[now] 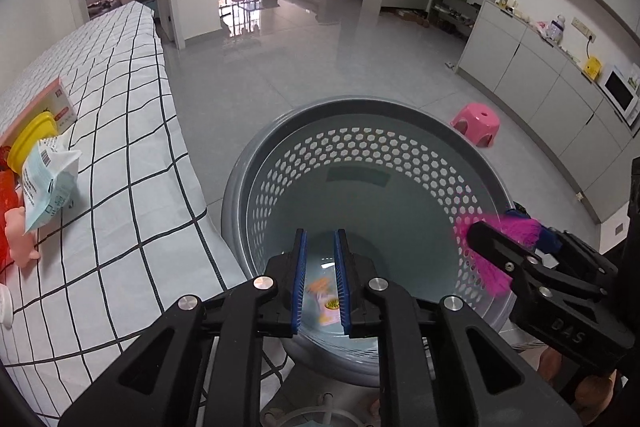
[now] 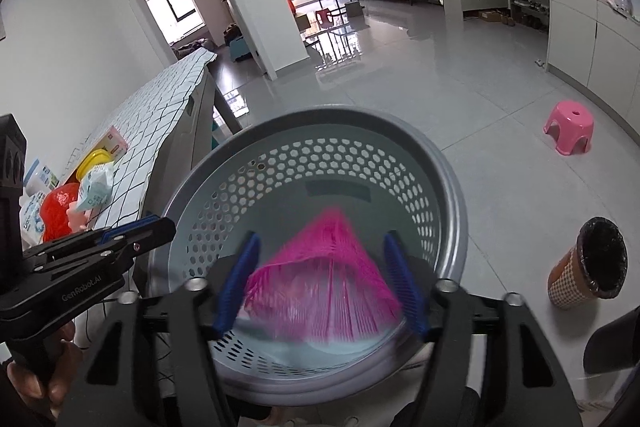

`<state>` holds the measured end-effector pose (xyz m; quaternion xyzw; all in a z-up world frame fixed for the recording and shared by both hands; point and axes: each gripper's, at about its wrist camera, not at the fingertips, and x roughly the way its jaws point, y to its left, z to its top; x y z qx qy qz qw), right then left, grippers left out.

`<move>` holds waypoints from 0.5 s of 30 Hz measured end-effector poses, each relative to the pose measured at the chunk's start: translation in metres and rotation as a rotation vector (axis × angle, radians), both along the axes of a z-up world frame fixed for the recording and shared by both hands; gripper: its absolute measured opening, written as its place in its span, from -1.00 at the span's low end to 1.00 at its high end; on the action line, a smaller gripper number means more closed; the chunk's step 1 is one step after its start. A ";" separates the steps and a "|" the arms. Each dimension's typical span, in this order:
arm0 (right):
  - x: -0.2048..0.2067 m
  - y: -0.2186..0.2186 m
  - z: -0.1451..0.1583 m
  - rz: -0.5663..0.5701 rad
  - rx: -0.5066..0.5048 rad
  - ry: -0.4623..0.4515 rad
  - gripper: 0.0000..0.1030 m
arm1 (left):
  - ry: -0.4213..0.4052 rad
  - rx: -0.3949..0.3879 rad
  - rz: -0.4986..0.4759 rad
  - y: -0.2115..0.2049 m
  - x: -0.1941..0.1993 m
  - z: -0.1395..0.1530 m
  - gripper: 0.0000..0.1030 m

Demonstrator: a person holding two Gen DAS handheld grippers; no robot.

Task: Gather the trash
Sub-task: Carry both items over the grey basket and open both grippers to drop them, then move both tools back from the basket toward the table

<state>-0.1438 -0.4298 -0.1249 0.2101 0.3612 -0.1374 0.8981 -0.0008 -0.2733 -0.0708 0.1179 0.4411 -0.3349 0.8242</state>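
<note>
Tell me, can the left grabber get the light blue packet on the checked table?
Probably yes. The left gripper is open over the basket, and the light blue packet lies uncovered near the checked table edge, with nothing between them.

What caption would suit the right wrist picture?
Open right gripper above the grey perforated basket, a blurred pink fringed piece between its jaws.

A pink fringed wrapper (image 2: 324, 279), blurred, is hanging over the grey perforated basket (image 2: 448, 195); a small pale packet (image 1: 326, 301) is lying at its bottom; more trash (image 1: 44, 183) is sitting on the checked tablecloth
</note>
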 end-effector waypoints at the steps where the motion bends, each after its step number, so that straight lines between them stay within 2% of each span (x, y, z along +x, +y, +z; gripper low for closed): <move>1: -0.001 0.000 0.001 -0.004 -0.003 -0.003 0.37 | 0.000 0.001 0.001 -0.001 -0.001 0.000 -0.63; 3: -0.002 -0.001 0.001 -0.007 -0.003 -0.002 0.37 | 0.000 0.003 0.007 0.000 0.000 0.000 -0.47; 8: -0.004 0.000 0.002 -0.011 -0.003 -0.002 0.37 | -0.015 -0.010 0.028 0.006 -0.002 0.004 0.05; 10: -0.004 0.001 0.003 -0.010 -0.005 -0.003 0.37 | -0.023 -0.018 0.038 0.010 0.000 0.005 0.17; 13: -0.005 0.003 0.004 -0.007 -0.004 -0.007 0.37 | -0.023 -0.022 0.046 0.014 0.001 0.006 0.19; 15: -0.005 0.004 0.003 -0.006 0.000 -0.008 0.37 | -0.023 -0.019 0.052 0.016 0.000 0.006 0.28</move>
